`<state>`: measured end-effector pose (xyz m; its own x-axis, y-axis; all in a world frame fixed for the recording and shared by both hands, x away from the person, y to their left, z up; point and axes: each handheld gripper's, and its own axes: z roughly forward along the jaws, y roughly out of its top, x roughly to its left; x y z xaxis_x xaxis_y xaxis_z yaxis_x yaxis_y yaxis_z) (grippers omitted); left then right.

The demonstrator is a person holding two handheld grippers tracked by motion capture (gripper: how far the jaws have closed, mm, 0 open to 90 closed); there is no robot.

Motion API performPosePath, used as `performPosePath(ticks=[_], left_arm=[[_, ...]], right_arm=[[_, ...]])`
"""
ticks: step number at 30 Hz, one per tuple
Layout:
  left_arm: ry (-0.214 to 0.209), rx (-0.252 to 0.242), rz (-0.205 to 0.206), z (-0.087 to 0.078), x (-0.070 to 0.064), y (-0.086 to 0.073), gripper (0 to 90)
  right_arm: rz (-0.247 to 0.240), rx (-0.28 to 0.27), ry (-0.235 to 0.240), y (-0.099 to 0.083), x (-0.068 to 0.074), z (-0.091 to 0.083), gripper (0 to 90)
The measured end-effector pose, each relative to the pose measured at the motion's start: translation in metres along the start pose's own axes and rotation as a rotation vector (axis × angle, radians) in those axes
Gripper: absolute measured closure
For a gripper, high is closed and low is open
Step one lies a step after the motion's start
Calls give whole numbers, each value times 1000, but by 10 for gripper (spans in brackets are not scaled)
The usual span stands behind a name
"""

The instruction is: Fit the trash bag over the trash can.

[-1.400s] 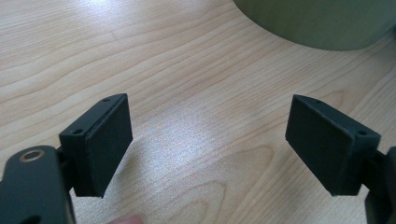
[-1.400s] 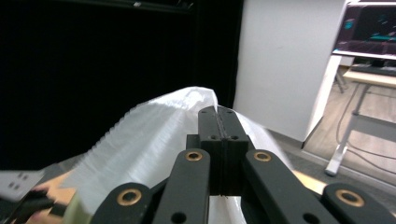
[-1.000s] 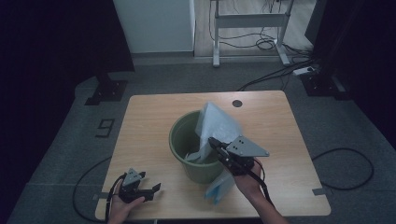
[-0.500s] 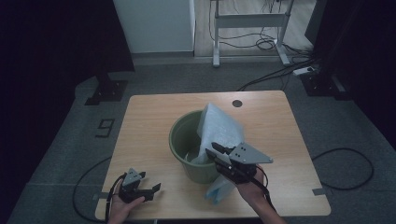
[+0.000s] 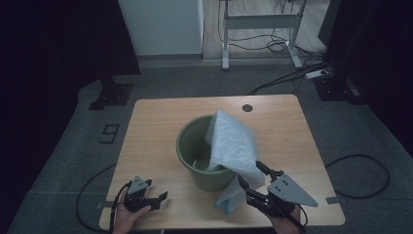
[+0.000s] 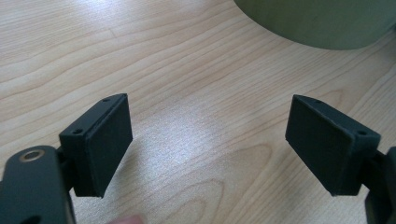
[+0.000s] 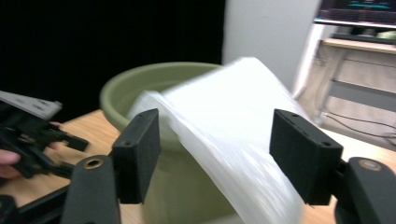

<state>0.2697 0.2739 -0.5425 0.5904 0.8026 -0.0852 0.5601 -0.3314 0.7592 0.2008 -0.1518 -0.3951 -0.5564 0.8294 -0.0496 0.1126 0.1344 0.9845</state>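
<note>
Bucket (image 5: 202, 156) holds draped plastic bag (image 5: 234, 144) | both grippers' fingers spread, empty

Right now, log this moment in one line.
left gripper: open, on table | right gripper: open, at bag | plastic bag: draped over green bin rim
</note>
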Motion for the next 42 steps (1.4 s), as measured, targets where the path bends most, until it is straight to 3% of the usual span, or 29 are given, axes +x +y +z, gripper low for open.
performPosePath(ticks=[6,17,19,26,30,36,38,42], left_arm=[[-2,2,0,1,-1,0,145],[-4,4,-2,1,-1,0,145],[-4,3,-3,1,-1,0,145],[-2,4,-2,1,-1,0,145],[-2,4,-1,0,-1,0,145],[-1,2,-3,0,-1,0,145],[0,2,-2,0,-1,0,145],[3,0,-1,0,-1,0,145]], right_arm=[[52,24,-65,-22,-14,-11,293],[101,97,-60,-49,-19,-1,295],[117,113,-60,-54,-20,3,332],[145,131,-35,-61,-31,11,719],[158,146,-39,-61,-41,12,859],[149,129,-96,-50,-60,8,885],[124,106,-143,-34,-73,4,886],[85,66,-189,-9,-85,3,886]])
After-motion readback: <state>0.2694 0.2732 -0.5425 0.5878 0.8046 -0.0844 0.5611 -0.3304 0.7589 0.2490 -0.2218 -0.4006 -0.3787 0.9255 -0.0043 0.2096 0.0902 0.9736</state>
